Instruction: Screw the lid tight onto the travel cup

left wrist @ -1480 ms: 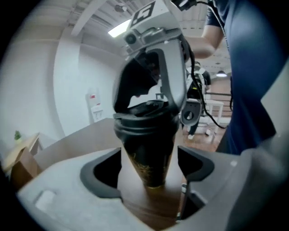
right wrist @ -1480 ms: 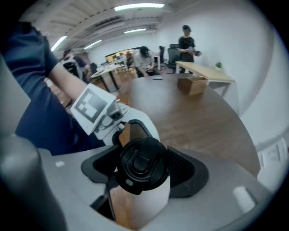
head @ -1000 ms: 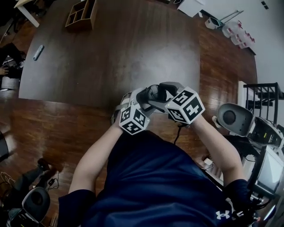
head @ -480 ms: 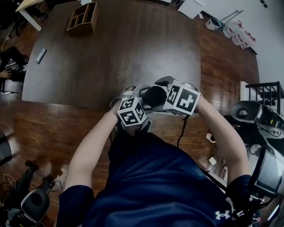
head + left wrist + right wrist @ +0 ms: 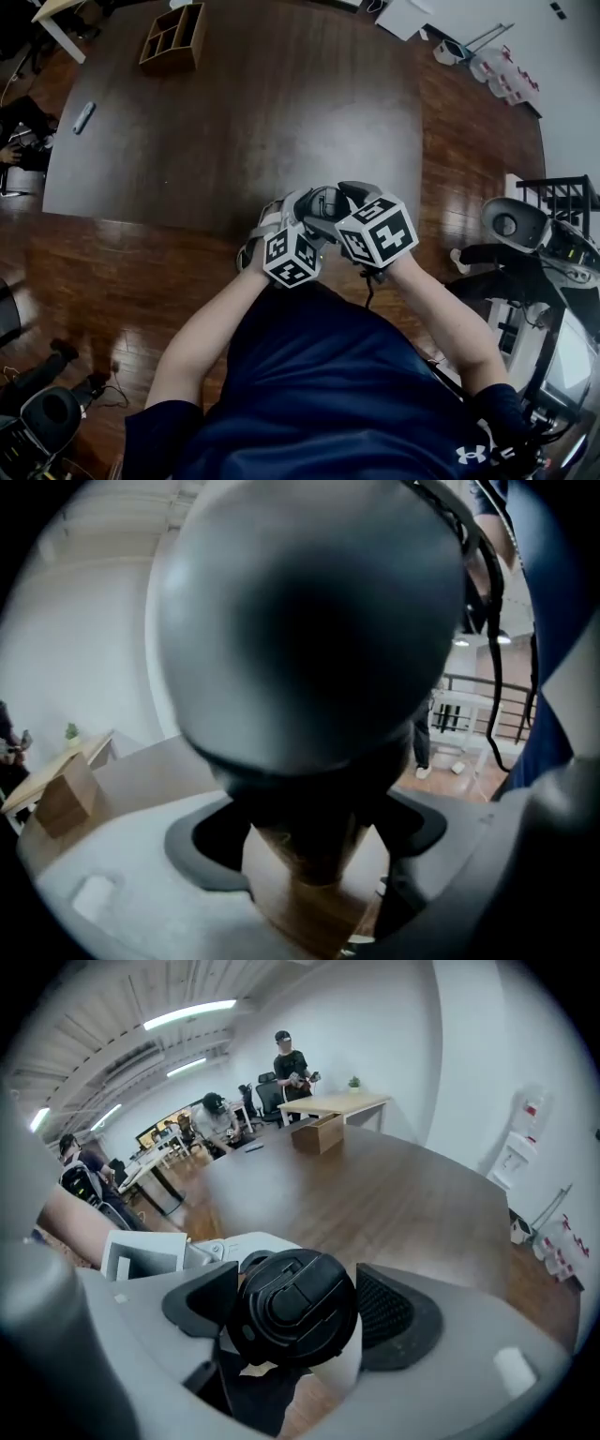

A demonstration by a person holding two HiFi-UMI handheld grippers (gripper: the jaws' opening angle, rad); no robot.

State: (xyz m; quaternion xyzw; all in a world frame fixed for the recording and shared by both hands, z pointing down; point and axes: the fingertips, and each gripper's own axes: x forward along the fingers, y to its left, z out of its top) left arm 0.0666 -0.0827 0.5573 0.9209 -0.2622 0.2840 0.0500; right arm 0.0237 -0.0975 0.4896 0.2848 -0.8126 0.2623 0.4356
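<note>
The travel cup (image 5: pixel 323 202) hangs over the table's near edge, dark lid up, between both grippers. My left gripper (image 5: pixel 281 214) comes from the left. In the left gripper view the cup's grey body (image 5: pixel 300 621) fills the frame and its dark lower part sits between the pads (image 5: pixel 214 847), which hold it; these jaws have just been closing slightly. My right gripper (image 5: pixel 352 195) points down at the black lid (image 5: pixel 300 1288). The lid lies between that right gripper's (image 5: pixel 295 1321) pads, a sliver of pale cup showing beside the right pad (image 5: pixel 394 1312). Those jaws have just been closing too.
The dark wooden table (image 5: pixel 234 112) stretches away ahead. A wooden compartment box (image 5: pixel 173 36) stands at its far left and a small grey object (image 5: pixel 82 115) near the left edge. Equipment on stands (image 5: pixel 511 220) is at right. People (image 5: pixel 291 1058) work at far desks.
Both marker cubes have turned, the right one more, so the right gripper has rolled about the lid. The hands stay at the same spot by the table edge.
</note>
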